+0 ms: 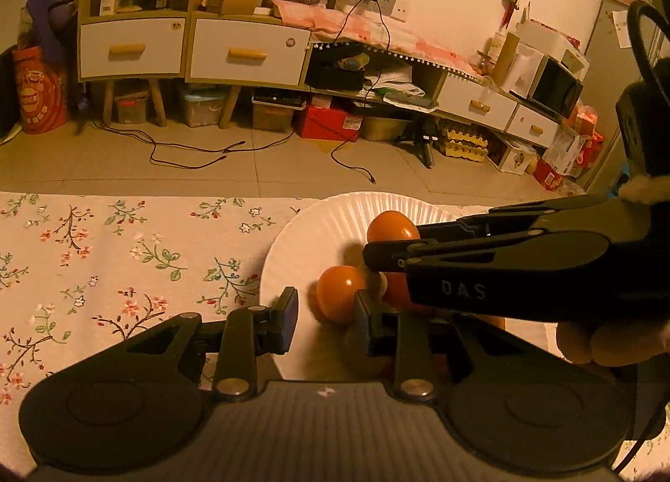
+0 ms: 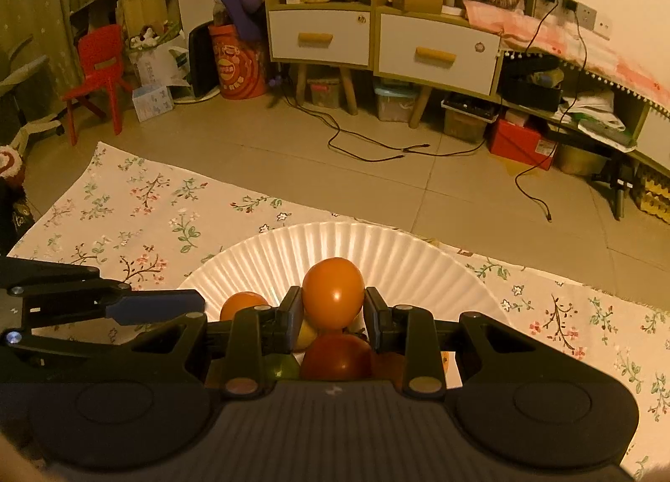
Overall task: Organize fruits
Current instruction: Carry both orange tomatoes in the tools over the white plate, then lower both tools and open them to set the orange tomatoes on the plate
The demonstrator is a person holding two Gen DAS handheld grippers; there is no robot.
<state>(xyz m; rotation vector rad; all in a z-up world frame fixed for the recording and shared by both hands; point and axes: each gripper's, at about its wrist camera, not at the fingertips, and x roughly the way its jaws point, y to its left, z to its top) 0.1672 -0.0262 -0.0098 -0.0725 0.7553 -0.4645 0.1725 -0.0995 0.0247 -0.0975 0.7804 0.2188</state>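
Two claws over the white plate (image 2: 389, 260): right gripper (image 2: 333, 310) clamped on an orange fruit (image 2: 333, 291), left gripper (image 1: 324, 316) apart beside another orange fruit (image 1: 337, 293); best lowered gently among neighbours.

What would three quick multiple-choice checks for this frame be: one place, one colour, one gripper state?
1. Where does the fruit lie?
A. on the white paper plate
B. on the floor
C. in a drawer

2. What colour is the fruit between the right gripper's fingers?
A. purple
B. orange
C. white

3. How does the left gripper stand?
A. shut on a fruit
B. out of view
C. open, holding nothing

Key: 1 A, the fruit pile sits on the white paper plate on the floral cloth. 2 B, the orange fruit sits between the fingers of the right gripper. 3 C, the left gripper shows a wide gap, with a second orange fruit beyond it ungripped.
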